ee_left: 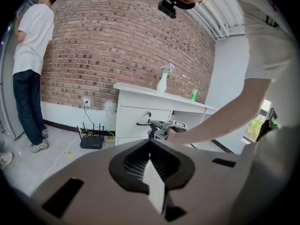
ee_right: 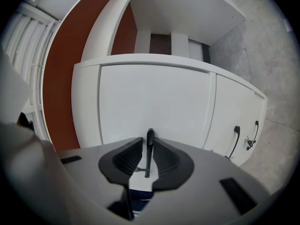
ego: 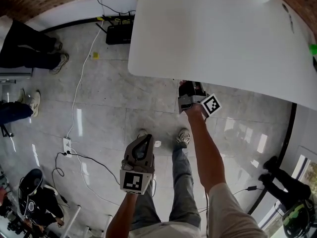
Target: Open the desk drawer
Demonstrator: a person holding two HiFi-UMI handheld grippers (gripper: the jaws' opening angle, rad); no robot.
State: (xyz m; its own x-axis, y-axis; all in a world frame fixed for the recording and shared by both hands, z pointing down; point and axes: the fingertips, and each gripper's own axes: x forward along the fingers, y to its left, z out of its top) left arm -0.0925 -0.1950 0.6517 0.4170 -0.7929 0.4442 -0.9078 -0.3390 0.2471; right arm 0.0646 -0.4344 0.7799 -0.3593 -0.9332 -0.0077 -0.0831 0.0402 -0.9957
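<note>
The white desk [ego: 223,29] fills the upper right of the head view. My right gripper [ego: 190,90] reaches under its front edge. In the right gripper view the drawer front [ee_right: 154,102] is close ahead, and the right gripper [ee_right: 147,149] is shut on its thin black drawer handle [ee_right: 149,142], one pad on each side. The left gripper view shows the same grip from afar, the right gripper [ee_left: 157,125] at the drawer handle [ee_left: 142,124]. My left gripper [ego: 147,140] hangs shut and empty above the floor by my legs, with its fingertips [ee_left: 150,144] together.
Two more black handles [ee_right: 234,142] and a key [ee_right: 251,143] sit on the fronts to the right. A router [ego: 119,33] and cables lie on the floor by the wall, with a power strip [ego: 67,145]. A person [ee_left: 28,69] stands at left. A vase [ee_left: 162,83] stands on the desk.
</note>
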